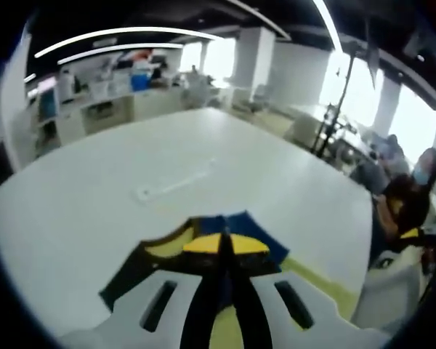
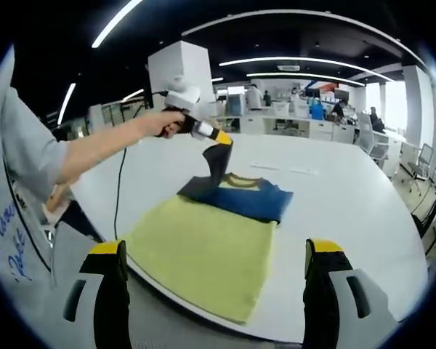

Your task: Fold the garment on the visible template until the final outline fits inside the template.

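Left gripper [image 2: 219, 137], held in a person's hand [image 2: 162, 121], pinches the dark sleeve of a blue, yellow-trimmed shirt [image 2: 248, 196], lifting it. Beneath lies what looks like a yellow-green rectangular template mat [image 2: 203, 254] on the white table [image 2: 349, 196]. Right gripper [image 2: 221, 263] hangs wide apart, holding nothing, before the mat.

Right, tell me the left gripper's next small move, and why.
Probably carry the lifted sleeve across the garment and lower it. The left gripper is shut on that dark sleeve, holding it above the table, while the right gripper hangs open near the hem.
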The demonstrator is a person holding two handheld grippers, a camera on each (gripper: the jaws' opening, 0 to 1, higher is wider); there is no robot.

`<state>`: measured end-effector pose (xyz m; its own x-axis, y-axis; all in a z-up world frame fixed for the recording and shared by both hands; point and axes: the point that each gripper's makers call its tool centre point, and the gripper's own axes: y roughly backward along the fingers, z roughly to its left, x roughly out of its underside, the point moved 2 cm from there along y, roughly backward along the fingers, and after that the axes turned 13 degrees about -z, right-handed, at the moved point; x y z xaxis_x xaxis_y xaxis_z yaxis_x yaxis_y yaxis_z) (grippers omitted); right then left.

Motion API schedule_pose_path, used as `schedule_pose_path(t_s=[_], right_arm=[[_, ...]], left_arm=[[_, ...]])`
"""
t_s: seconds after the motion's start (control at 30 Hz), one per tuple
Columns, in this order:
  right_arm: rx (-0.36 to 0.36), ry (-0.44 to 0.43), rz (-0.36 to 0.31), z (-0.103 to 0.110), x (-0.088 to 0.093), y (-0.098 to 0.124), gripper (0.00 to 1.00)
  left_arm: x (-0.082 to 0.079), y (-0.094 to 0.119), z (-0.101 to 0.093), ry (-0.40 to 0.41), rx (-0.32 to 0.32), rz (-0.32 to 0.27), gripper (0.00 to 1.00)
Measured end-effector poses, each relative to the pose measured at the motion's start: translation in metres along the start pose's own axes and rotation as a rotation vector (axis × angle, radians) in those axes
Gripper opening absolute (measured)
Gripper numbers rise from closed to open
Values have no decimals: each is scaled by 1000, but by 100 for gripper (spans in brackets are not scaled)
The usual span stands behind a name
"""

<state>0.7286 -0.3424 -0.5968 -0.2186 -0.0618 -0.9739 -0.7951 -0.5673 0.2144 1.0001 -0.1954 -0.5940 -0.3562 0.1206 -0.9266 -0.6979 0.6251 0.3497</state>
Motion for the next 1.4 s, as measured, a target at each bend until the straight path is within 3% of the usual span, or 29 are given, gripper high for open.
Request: schedule_pose_path(t_s=[0.7, 1.4], right_arm=[[-9, -1, 8, -5, 2, 1, 100], [-21, 3, 20, -17, 6, 6, 100]], left_arm=[[32, -37, -25, 24, 48, 99, 0], [62, -65, -33, 64, 51, 169, 0]])
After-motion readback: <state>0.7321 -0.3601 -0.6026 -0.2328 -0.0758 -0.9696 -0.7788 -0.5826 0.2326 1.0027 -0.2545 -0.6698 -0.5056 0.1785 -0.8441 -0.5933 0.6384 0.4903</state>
